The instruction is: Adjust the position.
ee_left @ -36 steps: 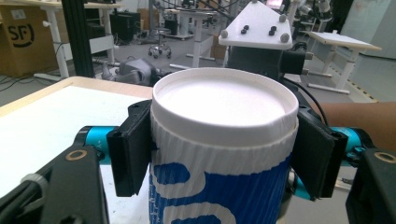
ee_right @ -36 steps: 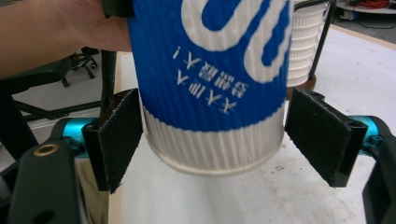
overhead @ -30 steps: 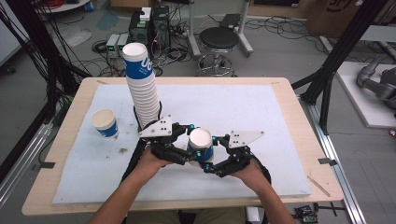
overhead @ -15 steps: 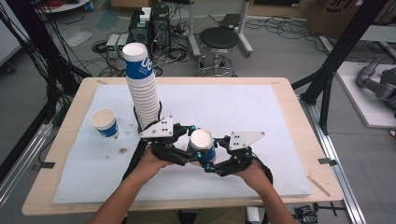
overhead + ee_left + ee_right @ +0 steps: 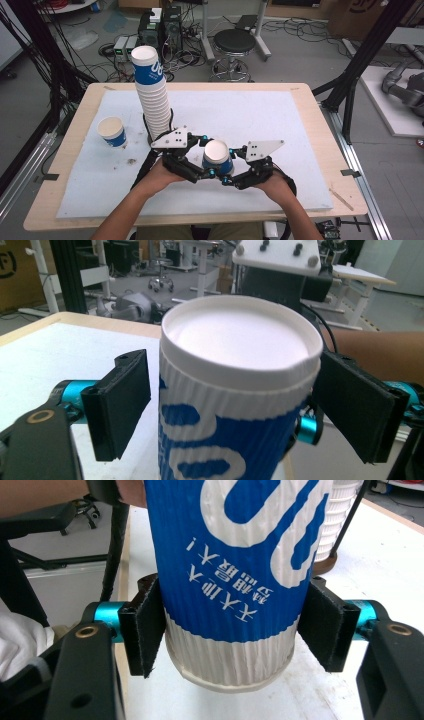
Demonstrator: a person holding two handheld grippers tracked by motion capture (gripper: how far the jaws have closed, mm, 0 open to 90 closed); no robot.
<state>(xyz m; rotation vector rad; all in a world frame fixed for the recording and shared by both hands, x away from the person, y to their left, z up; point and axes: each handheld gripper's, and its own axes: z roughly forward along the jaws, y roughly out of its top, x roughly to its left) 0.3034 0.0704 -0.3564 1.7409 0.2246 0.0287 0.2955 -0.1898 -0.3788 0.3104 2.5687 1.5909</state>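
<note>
**A:** Where is the blue-and-white cup at this moment?

**B:** Near the middle of the table, toward the near edge, between the two grippers. It stands upright with its open mouth up, over the pale blue mat that covers the tabletop. I cannot tell from the high view whether its base touches the mat.

**A:** What is the right gripper doing?

**B:** Its jaws are closed on the cup's lower part. In the right gripper view both black pads press against the ribbed wall, one on each side, close to the white band at the base.

**A:** And the left gripper?

**B:** Its jaws are spread wide, one on each side of the cup just under the rim. In the left gripper view there is a clear gap between the left pad and the cup wall; the right pad sits just beside the rim, and I cannot tell whether it touches.

**A:** What else is on the table?

**B:** A tall stack of cups of the same kind stands just beyond the left gripper, leaning slightly left at the top. A single cup stands upright well to the left, apart from everything.

**A:** And the person?

**B:** Both forearms come in from the near edge, a hand wrapped around each gripper.
</note>
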